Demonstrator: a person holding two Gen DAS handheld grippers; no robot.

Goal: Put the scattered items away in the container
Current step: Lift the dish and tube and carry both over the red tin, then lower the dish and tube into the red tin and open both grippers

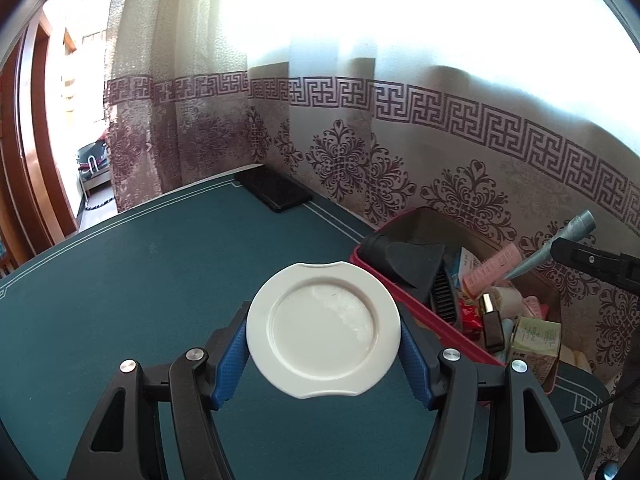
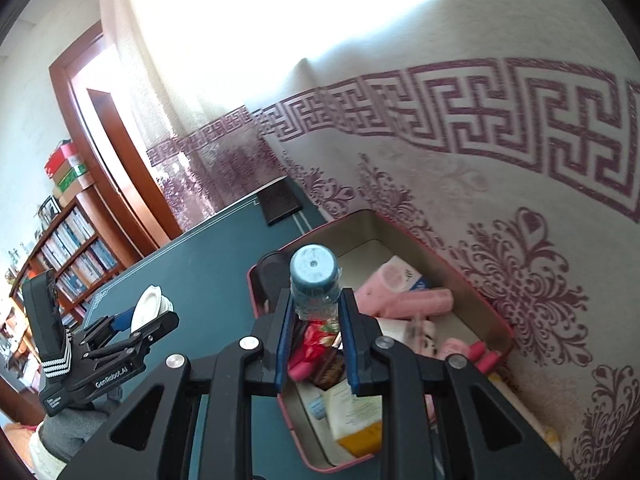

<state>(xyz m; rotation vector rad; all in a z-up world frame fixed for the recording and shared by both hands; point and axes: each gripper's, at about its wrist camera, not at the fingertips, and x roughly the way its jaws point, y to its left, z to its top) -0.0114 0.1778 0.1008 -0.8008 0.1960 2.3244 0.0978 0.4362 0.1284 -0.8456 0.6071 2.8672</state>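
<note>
My left gripper [image 1: 323, 330] is shut on a small white plate [image 1: 323, 330] and holds it above the green table [image 1: 140, 280], left of the red-rimmed container [image 1: 404, 292]. My right gripper [image 2: 314, 312] is shut on a blue-grey tube-like item [image 2: 314, 280], held over the container [image 2: 460, 280]. The container holds several items: pink pieces [image 2: 404, 300], a yellow-white box [image 2: 356, 420], a black object [image 1: 404, 260]. The left gripper with the plate also shows in the right wrist view [image 2: 146, 312]. The right gripper's grey item shows in the left wrist view [image 1: 560, 240].
A black flat case [image 1: 274, 190] lies at the table's far edge. A patterned curtain [image 1: 400, 152] hangs right behind the table and the container. A bookshelf [image 2: 68, 248] stands at the left.
</note>
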